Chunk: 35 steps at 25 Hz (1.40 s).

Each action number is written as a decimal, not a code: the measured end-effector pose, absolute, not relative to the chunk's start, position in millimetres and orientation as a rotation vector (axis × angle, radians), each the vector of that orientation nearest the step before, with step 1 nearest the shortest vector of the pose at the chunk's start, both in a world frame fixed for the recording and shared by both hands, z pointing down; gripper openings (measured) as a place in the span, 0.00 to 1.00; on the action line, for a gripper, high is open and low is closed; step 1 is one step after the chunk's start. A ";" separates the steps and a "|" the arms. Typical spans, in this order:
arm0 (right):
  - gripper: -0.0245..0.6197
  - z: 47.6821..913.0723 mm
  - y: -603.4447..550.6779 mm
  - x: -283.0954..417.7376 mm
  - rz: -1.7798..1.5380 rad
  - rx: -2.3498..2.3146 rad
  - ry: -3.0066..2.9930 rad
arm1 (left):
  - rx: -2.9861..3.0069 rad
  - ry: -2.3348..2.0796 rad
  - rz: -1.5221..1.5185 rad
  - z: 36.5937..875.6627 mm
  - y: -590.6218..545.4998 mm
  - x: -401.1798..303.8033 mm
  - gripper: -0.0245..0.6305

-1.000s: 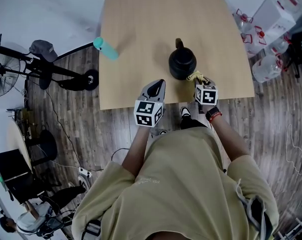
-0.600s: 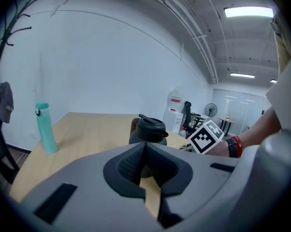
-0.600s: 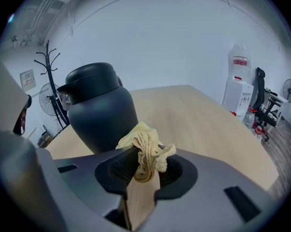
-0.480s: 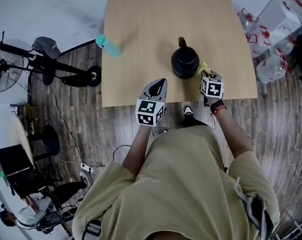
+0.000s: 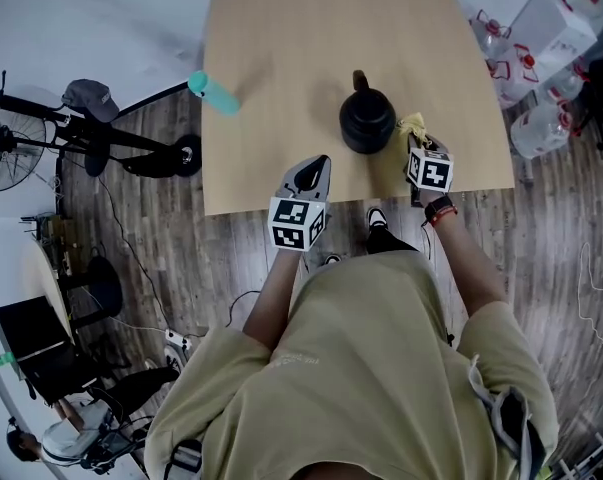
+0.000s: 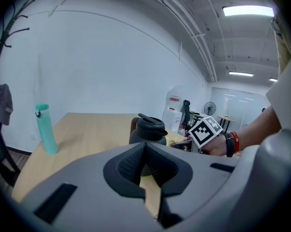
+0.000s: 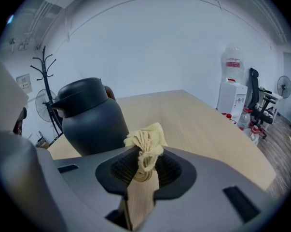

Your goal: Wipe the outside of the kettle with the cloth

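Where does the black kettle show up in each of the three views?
Head view: kettle right of centre, near the front edge of the table.
Left gripper view: kettle at the picture's centre, standing on the table.
Right gripper view: kettle left of centre, behind the cloth.
Shared landmark: the light wooden table.

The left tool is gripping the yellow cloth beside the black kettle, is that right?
No. It is the right tool that grips the yellow cloth beside the black kettle, as the right gripper view shows. The left tool is shut on nothing.
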State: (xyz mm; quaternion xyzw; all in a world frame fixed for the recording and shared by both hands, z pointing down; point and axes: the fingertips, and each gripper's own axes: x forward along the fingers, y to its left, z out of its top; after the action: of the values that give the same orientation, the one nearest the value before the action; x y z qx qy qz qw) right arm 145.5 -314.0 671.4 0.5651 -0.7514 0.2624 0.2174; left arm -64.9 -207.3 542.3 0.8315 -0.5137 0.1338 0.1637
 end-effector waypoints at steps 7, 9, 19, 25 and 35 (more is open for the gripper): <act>0.20 661.0 -259.9 140.2 0.777 1.563 -2.117 | 2.403 -1.410 0.374 546.3 -197.4 -55.4 0.07; 0.20 662.3 -239.6 129.0 0.809 1.530 -2.136 | 2.408 -1.401 0.372 546.7 -192.8 -54.2 0.07; 0.20 682.3 -193.6 23.7 0.924 1.323 -2.223 | 2.388 -1.433 0.369 547.0 -175.3 -76.4 0.07; 0.20 685.8 -213.0 -32.1 0.897 1.306 -2.241 | 2.360 -1.491 0.367 542.9 -170.3 -100.5 0.07; 0.20 705.5 -250.3 -38.4 0.957 1.474 -2.111 | 2.340 -1.523 0.376 540.4 -171.9 -124.0 0.07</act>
State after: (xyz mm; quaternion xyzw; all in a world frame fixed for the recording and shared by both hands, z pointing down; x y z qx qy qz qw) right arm -38.4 -250.3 705.5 0.5262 -0.7535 0.3416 0.1964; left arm -124.0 -171.9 540.4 0.8198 -0.5334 0.1316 0.1613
